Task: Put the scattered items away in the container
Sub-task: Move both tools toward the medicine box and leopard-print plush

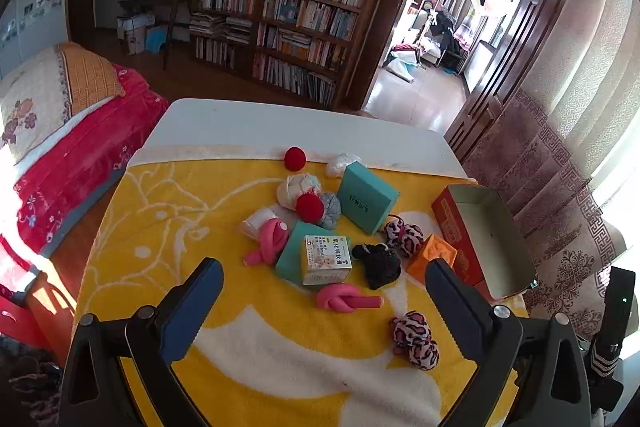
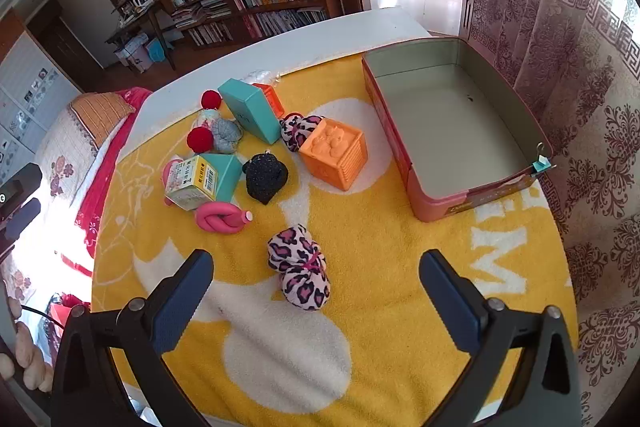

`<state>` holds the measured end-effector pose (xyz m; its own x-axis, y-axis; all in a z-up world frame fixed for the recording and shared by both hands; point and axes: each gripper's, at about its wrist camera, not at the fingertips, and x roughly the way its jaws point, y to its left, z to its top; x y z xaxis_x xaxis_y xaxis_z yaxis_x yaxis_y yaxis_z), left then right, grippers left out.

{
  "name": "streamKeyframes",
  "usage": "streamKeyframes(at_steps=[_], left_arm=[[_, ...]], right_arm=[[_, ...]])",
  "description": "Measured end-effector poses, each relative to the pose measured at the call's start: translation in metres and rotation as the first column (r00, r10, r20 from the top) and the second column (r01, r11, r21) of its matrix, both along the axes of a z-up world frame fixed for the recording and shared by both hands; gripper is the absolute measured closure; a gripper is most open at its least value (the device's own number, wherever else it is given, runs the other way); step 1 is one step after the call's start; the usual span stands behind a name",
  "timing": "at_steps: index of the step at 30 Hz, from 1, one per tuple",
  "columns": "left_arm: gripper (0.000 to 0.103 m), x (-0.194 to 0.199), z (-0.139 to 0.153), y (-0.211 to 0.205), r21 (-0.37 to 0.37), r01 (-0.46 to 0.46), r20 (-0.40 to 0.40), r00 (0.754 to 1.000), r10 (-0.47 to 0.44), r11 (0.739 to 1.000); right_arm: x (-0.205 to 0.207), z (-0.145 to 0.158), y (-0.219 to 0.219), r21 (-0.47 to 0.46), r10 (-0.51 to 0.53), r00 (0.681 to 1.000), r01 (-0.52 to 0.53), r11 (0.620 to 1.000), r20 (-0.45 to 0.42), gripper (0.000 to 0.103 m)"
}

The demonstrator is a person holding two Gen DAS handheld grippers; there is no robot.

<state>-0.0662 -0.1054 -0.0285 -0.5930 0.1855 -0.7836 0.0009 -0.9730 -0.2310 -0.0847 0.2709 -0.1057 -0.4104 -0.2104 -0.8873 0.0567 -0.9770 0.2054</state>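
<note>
An open red tin (image 2: 436, 205) with a grey inside stands empty at the right of the yellow towel (image 2: 380, 267); it also shows in the left wrist view (image 1: 452, 227). Scattered items lie left of it: an orange cube (image 2: 334, 153), a leopard pouch (image 2: 300, 273), a second leopard pouch (image 2: 298, 131), a pink knot (image 2: 220, 218), a black pouch (image 2: 265, 177), a small medicine box (image 2: 192, 183), teal boxes (image 2: 250, 111), red balls (image 2: 200, 139). My left gripper (image 1: 324, 291) is open above the pink knot (image 1: 344, 299). My right gripper (image 2: 316, 287) is open around the near leopard pouch.
The towel covers a white table (image 1: 280, 123). A red bed (image 1: 60, 155) is to the left, a bookshelf (image 1: 288, 23) behind, patterned curtains (image 2: 560, 87) to the right. More small bundles (image 1: 300, 187) and a clear bag (image 1: 340, 163) lie at the far side.
</note>
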Motion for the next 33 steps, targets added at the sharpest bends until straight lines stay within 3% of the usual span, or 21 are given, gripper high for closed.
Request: streamKeyframes(at_steps=[8, 19, 28, 33], left_arm=[[0.001, -0.043, -0.067, 0.027, -0.013, 0.066, 0.136, 0.989, -0.064, 0.998], [0.001, -0.085, -0.106, 0.040, -0.041, 0.075, 0.229, 0.971, -0.064, 0.996], [0.001, -0.101, -0.132, 0.046, -0.058, 0.015, 0.288, 0.958, 0.002, 0.998], [0.001, -0.106, -0.134, 0.054, -0.087, 0.000, 0.280, 0.960, 0.024, 0.996]], right_arm=[[0.011, -0.039, -0.023, 0.019, 0.084, 0.991, -0.086, 0.996, 0.105, 0.000], [0.005, -0.058, -0.034, 0.036, 0.078, 0.989, -0.083, 0.996, 0.127, 0.000], [-0.013, -0.070, -0.032, 0.010, 0.164, 0.976, -0.167, 0.986, 0.145, 0.000], [-0.021, -0.077, -0.030, 0.004, 0.208, 0.966, -0.212, 0.977, 0.156, 0.001]])
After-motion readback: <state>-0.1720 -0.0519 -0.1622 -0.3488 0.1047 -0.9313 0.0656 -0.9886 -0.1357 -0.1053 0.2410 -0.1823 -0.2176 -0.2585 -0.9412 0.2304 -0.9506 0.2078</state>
